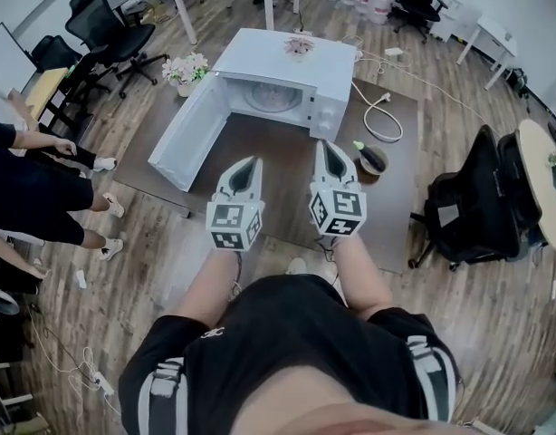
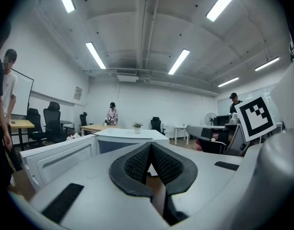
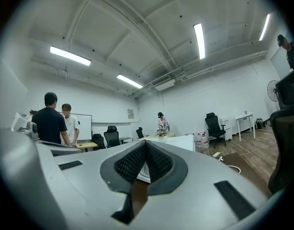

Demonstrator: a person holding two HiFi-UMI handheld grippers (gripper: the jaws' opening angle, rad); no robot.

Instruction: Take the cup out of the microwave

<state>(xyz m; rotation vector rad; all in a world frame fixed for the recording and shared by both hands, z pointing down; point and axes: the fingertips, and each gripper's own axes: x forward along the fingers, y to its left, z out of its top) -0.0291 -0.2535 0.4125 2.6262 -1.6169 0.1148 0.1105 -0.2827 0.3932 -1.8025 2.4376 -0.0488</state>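
Cup hidden: I can't make one out in the open microwave (image 1: pixel 260 57) at 12 o'clock, only its round plate (image 1: pixel 273 98).
My left gripper (image 1: pixel 254 161) and right gripper (image 1: pixel 325 145) are both closed and empty. Reaching in like this, I'd risk shoving a cup or clipping the door (image 1: pixel 189 134) at 9 o'clock. Only the head view looks into the cavity; the gripper views merely skim its top.

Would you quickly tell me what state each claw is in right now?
Left claw: closed, holding nothing.
Right claw: closed, holding nothing.
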